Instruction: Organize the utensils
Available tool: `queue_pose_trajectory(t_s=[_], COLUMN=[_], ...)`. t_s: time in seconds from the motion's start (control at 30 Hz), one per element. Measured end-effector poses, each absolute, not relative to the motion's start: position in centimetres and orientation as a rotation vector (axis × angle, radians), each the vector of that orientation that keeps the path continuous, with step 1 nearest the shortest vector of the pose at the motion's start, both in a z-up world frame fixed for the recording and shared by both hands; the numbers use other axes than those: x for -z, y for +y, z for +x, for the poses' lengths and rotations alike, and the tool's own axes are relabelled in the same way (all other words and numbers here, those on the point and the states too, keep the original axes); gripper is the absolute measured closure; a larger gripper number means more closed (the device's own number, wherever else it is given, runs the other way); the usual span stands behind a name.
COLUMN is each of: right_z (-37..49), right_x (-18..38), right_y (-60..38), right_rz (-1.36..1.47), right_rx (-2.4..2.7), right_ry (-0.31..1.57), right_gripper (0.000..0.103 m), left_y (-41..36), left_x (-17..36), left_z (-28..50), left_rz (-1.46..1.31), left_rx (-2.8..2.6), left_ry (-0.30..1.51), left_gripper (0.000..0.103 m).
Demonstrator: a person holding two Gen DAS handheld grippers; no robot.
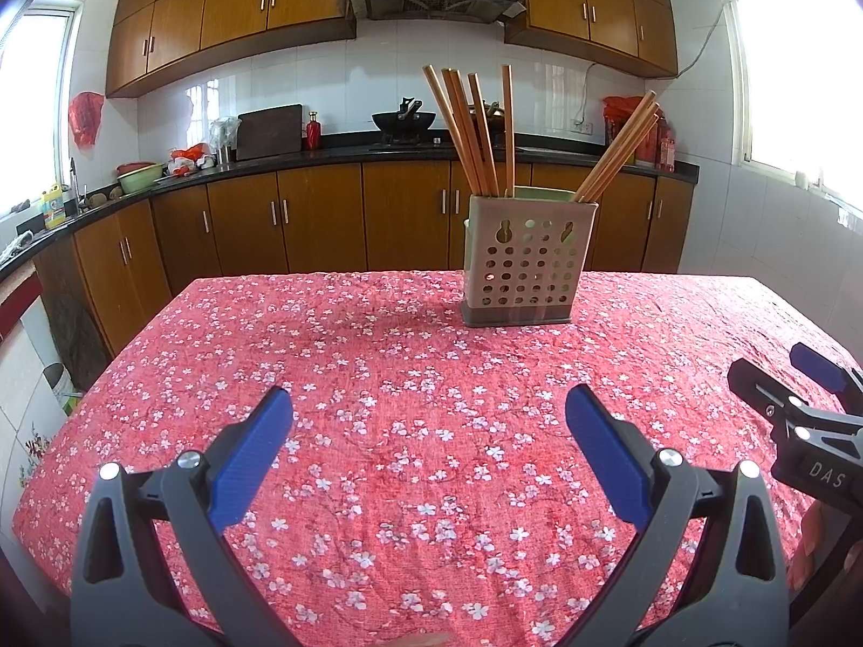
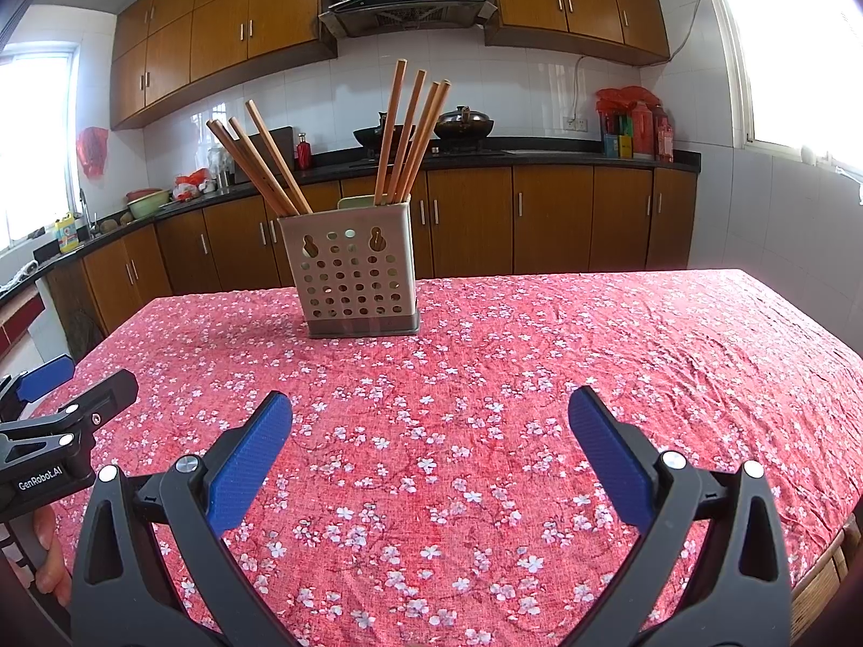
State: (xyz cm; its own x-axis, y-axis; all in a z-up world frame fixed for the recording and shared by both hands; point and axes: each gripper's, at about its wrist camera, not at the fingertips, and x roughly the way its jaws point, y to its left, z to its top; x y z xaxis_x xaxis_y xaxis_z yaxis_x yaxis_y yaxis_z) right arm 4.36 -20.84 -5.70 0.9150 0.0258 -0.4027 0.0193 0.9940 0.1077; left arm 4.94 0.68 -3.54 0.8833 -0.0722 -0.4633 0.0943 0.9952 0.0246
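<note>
A grey perforated utensil holder (image 1: 526, 259) (image 2: 349, 267) stands upright on the far middle of the table. Several wooden chopsticks (image 1: 474, 135) (image 2: 410, 135) stick up out of it in two bunches, one leaning left and one leaning right. My left gripper (image 1: 429, 415) hangs open over the near part of the table, with nothing between its blue pads. My right gripper (image 2: 430, 420) is open too and holds nothing. Each gripper shows at the edge of the other's view, the right gripper (image 1: 793, 377) at the right and the left gripper (image 2: 81, 377) at the left.
A red tablecloth with white blossoms (image 1: 404, 431) (image 2: 539, 377) covers the table. Beyond its far edge runs a black kitchen counter (image 1: 323, 153) with a wok, bottles and bowls, above brown cabinets. A hand holds the left gripper's handle (image 2: 51, 555).
</note>
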Motion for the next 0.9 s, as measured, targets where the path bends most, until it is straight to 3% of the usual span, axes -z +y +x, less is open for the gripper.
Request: queue_pose_trajectory(t_s=[0.9], right_z=[4.33], right_x=[5.68], right_y=[-20.94], right_rz=[0.110], right_rx=[-0.004], right_ry=[0.417], right_gripper=[0.002], left_y=[0.75], left_x=[3.46], left_z=[4.89], left_rz=[0.049], left_rx=[0.079], left_ry=[0.474], left_gripper=[0.004])
